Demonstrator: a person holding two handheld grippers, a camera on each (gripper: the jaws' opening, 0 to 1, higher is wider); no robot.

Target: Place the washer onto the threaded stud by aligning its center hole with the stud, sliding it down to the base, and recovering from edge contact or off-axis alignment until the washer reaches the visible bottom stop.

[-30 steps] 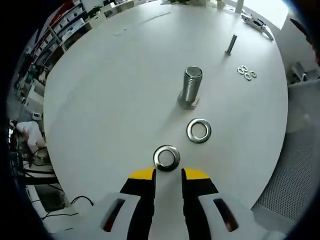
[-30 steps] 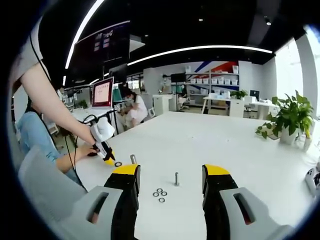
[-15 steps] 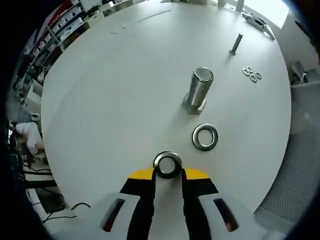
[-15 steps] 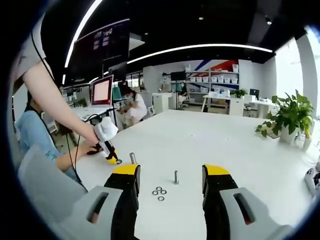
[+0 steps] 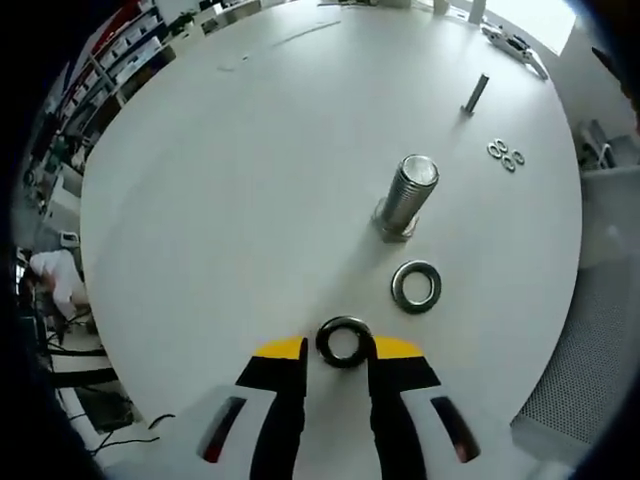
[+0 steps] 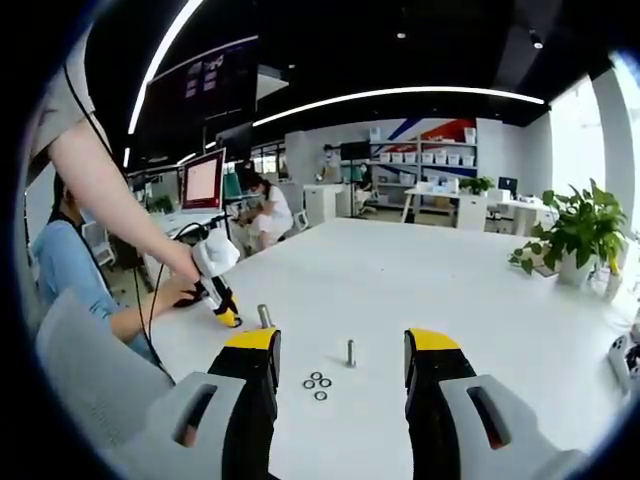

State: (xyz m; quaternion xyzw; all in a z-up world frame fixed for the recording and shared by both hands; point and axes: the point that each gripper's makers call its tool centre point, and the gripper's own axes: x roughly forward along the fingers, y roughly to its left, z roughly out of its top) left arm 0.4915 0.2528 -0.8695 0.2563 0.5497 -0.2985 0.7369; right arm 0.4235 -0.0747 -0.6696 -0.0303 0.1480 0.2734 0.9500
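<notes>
A big round white table (image 5: 230, 170) holds everything. A fat shiny metal screw post (image 5: 409, 195) stands up on it. Just beside the post lies a flat silver metal ring (image 5: 416, 286). Far off stands a thin dark metal bolt (image 5: 475, 93), with three tiny silver rings (image 5: 506, 155) lying close together near it. A long thin strip (image 5: 282, 43) lies near the table's far edge.

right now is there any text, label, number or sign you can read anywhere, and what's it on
None can be read.
Red-lit monitor screen on a desk behind the white round table: content too blurred to read.
Dark hanging display panel near the ceiling: coloured marks, too small to read.
Large threaded steel stud, flat steel washers and the yellow-tipped left tongs: no markings visible.
</notes>
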